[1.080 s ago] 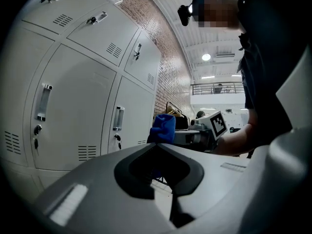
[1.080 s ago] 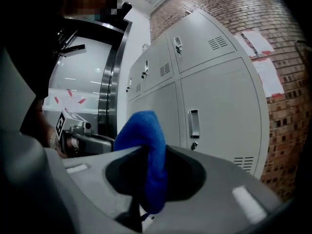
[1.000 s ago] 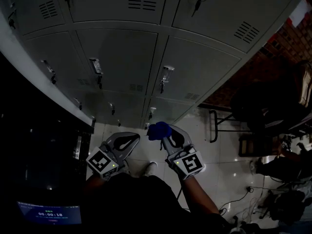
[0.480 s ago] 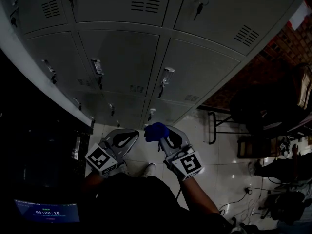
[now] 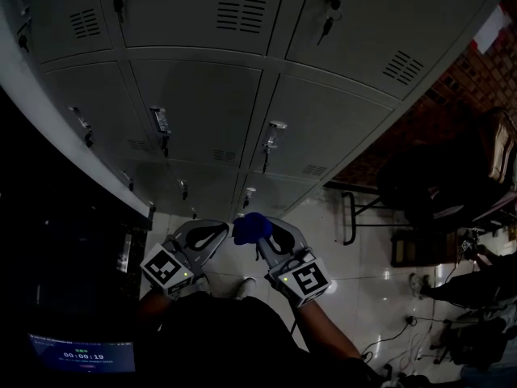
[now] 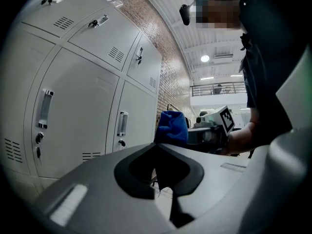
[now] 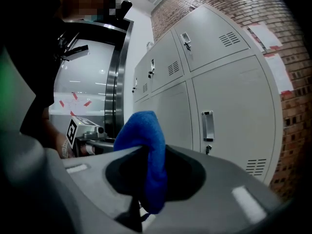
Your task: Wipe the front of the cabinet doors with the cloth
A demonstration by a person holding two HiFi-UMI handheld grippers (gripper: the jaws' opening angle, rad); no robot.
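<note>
Closest in, the left hand-held gripper [image 5: 216, 231] has its jaws pressed together with nothing between them. It sits just beside the right hand-held gripper [image 5: 258, 236], which is clamped on a bunched blue cloth [image 5: 251, 226]. The cloth is pinched through a fold, so a rounded wad sticks out above the jaws and a tail hangs below. It hangs in the air in front of the lower cabinet doors [image 5: 202, 103] and touches none of them.

The likeliest trouble, as I judge it, is the grip. Drag across the painted metal could work the fold loose and drop the cloth to the floor [image 5: 355, 249]. If the wad is pushed sideways, the hard jaw tips could meet the door and scratch it.

Further out, each door carries a raised handle [image 5: 275, 132], and keys [image 5: 327, 23] hang from the upper locks. A stroke across these could snag the cloth or knock a key. With the two hand-held grippers this close, a wide sweep could also bump one against the other.
</note>
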